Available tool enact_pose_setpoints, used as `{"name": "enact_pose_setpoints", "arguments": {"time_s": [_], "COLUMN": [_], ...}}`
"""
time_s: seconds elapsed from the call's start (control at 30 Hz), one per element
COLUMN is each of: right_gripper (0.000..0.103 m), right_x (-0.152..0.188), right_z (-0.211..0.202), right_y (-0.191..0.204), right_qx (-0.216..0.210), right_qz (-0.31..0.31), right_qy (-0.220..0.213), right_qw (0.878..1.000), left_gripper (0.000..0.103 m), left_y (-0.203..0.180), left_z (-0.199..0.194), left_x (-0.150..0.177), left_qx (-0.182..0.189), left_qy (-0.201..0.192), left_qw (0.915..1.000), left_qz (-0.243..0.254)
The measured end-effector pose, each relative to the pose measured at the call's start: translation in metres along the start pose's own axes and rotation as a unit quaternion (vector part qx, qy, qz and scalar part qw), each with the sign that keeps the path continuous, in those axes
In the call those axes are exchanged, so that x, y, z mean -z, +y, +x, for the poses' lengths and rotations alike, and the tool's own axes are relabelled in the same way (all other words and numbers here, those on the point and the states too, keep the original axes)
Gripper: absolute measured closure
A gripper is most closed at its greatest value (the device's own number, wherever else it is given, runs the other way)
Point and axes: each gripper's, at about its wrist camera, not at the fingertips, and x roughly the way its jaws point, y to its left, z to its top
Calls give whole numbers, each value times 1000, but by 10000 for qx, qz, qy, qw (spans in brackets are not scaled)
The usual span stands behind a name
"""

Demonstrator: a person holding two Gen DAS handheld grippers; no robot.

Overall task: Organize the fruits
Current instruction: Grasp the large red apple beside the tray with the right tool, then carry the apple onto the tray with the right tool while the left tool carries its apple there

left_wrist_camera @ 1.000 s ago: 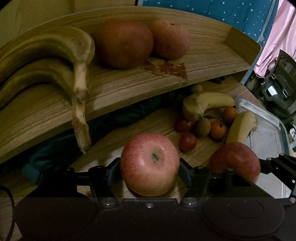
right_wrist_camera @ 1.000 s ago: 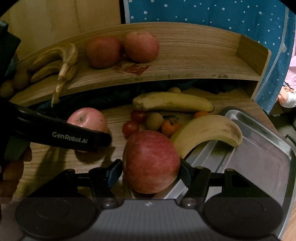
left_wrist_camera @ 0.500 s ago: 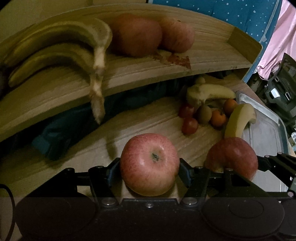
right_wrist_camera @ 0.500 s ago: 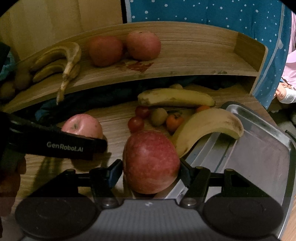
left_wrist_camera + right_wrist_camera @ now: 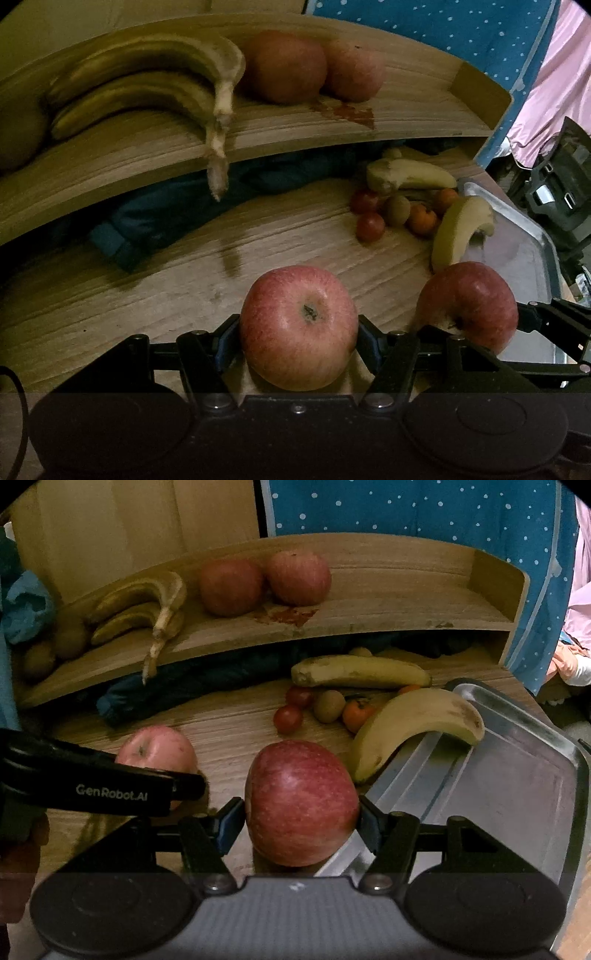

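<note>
I've an apple (image 5: 298, 326) clamped in each hand-held gripper (image 5: 298, 338), both bound for the far shelf (image 5: 369, 620) beside its apples.

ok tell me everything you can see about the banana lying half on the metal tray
The banana is whole, unpeeled and curved, yellow with brown speckling and a darkened tip. It lies on its side, arching over the near left rim of the metal tray: one end rests inside the tray, the other on the wooden table. No hand-held gripper touches it.

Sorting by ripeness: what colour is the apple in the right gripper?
Deep red with fine pale speckles, the apple shows best in the right wrist view.
</note>
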Motion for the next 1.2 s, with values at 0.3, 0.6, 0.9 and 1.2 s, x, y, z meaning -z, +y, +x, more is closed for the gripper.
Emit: {"name": "enact_pose_setpoints", "arguments": {"time_s": [0.3,0.6,0.9,1.2], "right_gripper": [35,35,35,35], "right_x": [2,-2,-20,-36], "right_z": [-25,-52,-46,-15], "right_y": [-15,-61,-123,-161], "right_qx": [239,833,1232,1181], "right_qz": [129,309,250,-4], "right_qy": [-248,-472,-385,-88], "right_qw": [9993,9949,9913,9930], "left_gripper": [37,37,37,37], "left_y": [-16,-62,-123,-165], "left_z": [-7,-6,12,39], "left_x": [1,-2,-10,-20], "left_qx": [142,700,1123,1200], "left_qy": [-89,-201,-226,-173], "left_qw": [9998,9956,9875,9833], "left_qz": [128,587,1085,1355]}}
